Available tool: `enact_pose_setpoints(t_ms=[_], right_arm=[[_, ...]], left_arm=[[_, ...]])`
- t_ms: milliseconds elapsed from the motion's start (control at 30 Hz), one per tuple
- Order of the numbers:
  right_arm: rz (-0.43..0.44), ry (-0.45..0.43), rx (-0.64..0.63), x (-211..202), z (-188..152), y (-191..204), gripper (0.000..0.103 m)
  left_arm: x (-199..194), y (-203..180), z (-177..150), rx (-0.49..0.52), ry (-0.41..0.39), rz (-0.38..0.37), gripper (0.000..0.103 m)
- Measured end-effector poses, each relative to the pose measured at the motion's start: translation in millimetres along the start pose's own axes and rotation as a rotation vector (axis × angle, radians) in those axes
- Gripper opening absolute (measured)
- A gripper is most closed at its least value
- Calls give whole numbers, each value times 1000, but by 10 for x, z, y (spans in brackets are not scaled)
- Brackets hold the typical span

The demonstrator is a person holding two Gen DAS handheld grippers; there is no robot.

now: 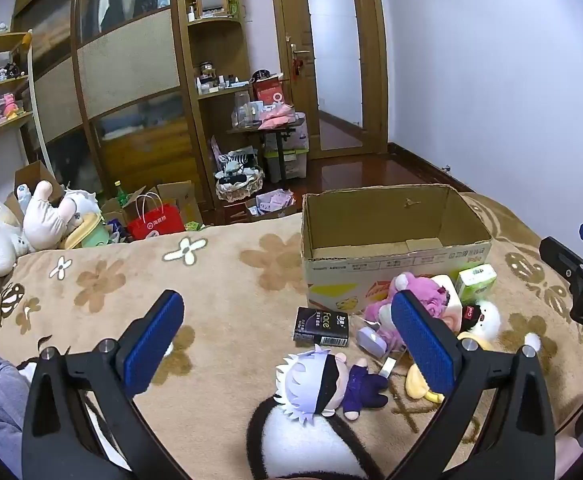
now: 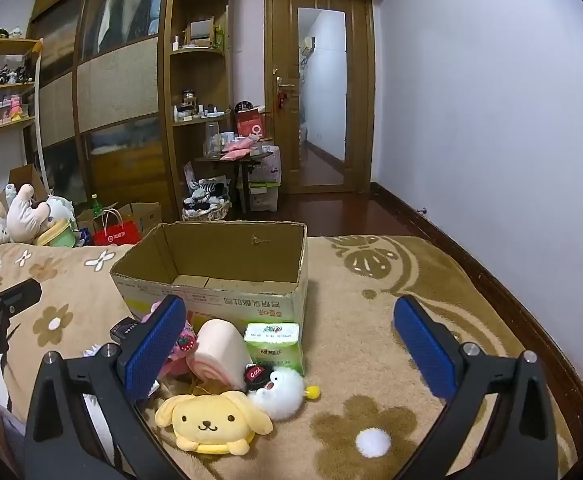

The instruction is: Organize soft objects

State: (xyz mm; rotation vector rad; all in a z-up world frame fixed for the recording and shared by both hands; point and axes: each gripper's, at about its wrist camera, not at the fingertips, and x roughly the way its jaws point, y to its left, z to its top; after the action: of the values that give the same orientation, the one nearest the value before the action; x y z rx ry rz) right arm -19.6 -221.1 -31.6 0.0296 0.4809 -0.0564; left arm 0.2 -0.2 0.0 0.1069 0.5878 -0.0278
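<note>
Progress: open brown cardboard box point(image 2: 211, 264) empty | plush toys point(image 2: 211, 420) beside box | left gripper point(image 1: 287, 344), right gripper point(image 2: 291, 348) wide open, empty.

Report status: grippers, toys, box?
Left hand-held gripper and right hand-held gripper open, holding nothing. Cardboard box holds no toys. Yellow dog plush unobstructed.

left tongs point(image 1: 287, 344) agape | doll point(image 1: 323, 380) between; cardboard box point(image 1: 395, 248) beyond
</note>
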Motion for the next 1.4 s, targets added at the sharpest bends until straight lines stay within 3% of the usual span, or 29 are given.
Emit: enact_pose_setpoints(t_ms=[1400], right_arm=[[3, -7, 9, -8, 4, -13, 103]], left_arm=[[-2, -1, 0, -1, -3, 0, 102]])
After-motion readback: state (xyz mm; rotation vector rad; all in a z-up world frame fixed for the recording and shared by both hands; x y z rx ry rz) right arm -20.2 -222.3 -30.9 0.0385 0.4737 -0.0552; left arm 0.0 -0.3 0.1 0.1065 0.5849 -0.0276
